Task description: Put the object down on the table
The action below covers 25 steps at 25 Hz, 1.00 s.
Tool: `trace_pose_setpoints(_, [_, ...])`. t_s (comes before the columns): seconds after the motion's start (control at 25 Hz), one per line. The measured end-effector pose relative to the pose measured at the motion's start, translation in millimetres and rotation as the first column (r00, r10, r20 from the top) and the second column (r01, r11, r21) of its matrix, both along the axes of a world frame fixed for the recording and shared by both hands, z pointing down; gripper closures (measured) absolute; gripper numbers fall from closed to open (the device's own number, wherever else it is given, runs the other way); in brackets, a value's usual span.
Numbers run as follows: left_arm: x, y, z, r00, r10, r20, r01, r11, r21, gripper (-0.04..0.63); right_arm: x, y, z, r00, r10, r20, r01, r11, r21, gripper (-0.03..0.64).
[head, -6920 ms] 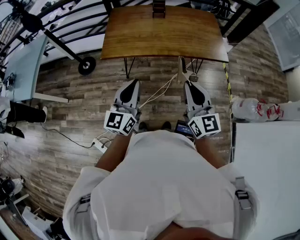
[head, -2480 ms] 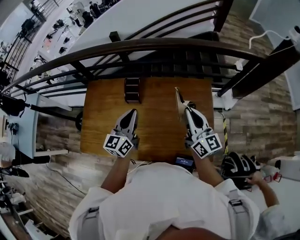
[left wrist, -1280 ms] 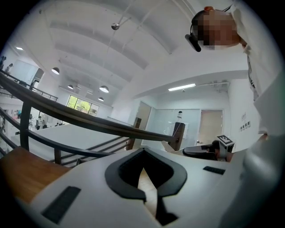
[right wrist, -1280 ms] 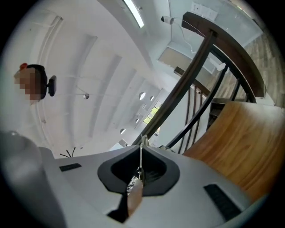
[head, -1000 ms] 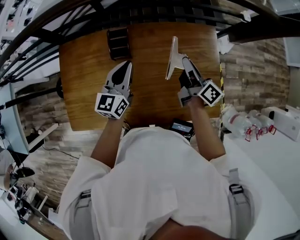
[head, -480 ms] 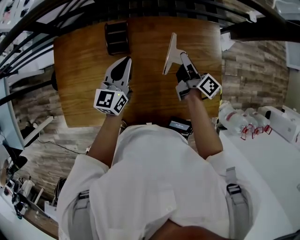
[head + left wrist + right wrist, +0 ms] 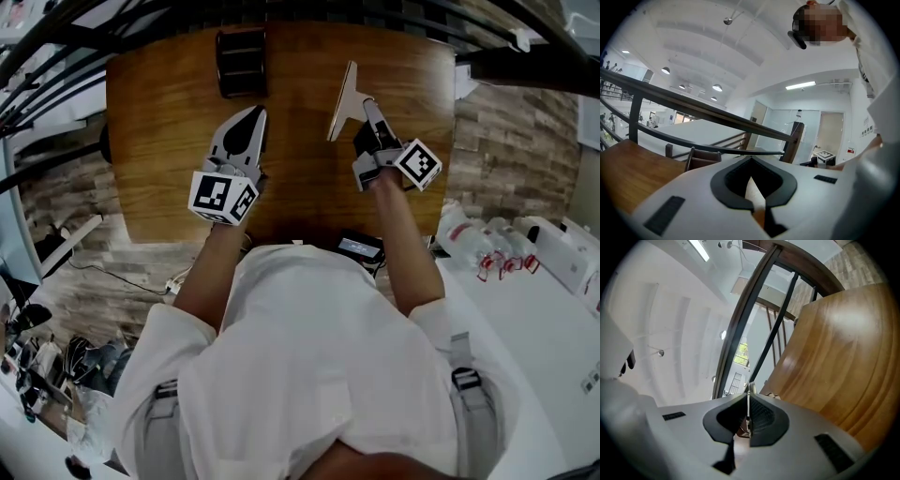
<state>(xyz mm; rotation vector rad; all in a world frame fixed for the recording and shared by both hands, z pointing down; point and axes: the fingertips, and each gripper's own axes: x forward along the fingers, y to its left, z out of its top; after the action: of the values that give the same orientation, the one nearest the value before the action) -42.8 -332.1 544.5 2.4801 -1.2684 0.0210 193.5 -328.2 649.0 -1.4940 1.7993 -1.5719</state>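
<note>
Left gripper (image 7: 253, 114) over table (image 7: 150, 141) centre-left; slatted rack (image 7: 241, 62) beyond it, at far edge. Right gripper (image 7: 367, 105) right of it, thin panel (image 7: 344, 98) between jaws. Railing (image 7: 693, 105) behind table.

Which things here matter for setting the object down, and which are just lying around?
In the job: thin flat panel, clamped in the right hand-held gripper; wooden table.
Lying about: dark slatted block on the table; plastic bottles; left hand-held gripper, shut, idle.

R gripper (image 7: 367, 111) has a flat pale piece (image 7: 343, 98) pinched edge-on. It sticks out ahead & a bit toward the L gripper (image 7: 253, 117), over the wood table (image 7: 159, 141). L's tips together, w/ a dark slatted box (image 7: 241, 61) just ahead of it.
</note>
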Motion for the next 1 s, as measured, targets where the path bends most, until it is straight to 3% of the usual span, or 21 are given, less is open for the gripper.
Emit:
trace_pose_setpoints(0.08, [-3, 0, 3, 1.0, -0.002, -0.002, 0.002, 1.0, -0.006, 0.581, -8, -7, -1, 0.999, -0.038, 0.003, 0.038, 0.998, 0.057, 0.591])
trace_pose_setpoints(0.2, [-7, 0, 9, 1.0, -0.003, -0.003, 0.003, 1.0, -0.016, 0.581, -9, -2, 21, 1.0, 0.007, 0.023, -0.006, 0.999, -0.037, 0.59])
trace_pose_setpoints(0.72, [-24, 5, 25, 1.0, -0.023, 0.004, 0.023, 0.999, -0.045, 0.581, -26, -1, 58, 0.999, -0.017, 0.049, 0.021, 0.995, -0.097, 0.589])
trace_pose_setpoints(1.0, [-28, 6, 27, 1.0, -0.03, 0.0, 0.03, 0.998, -0.057, 0.58, -36, -13, 57, 0.995, -0.05, 0.09, 0.053, 0.998, -0.025, 0.591])
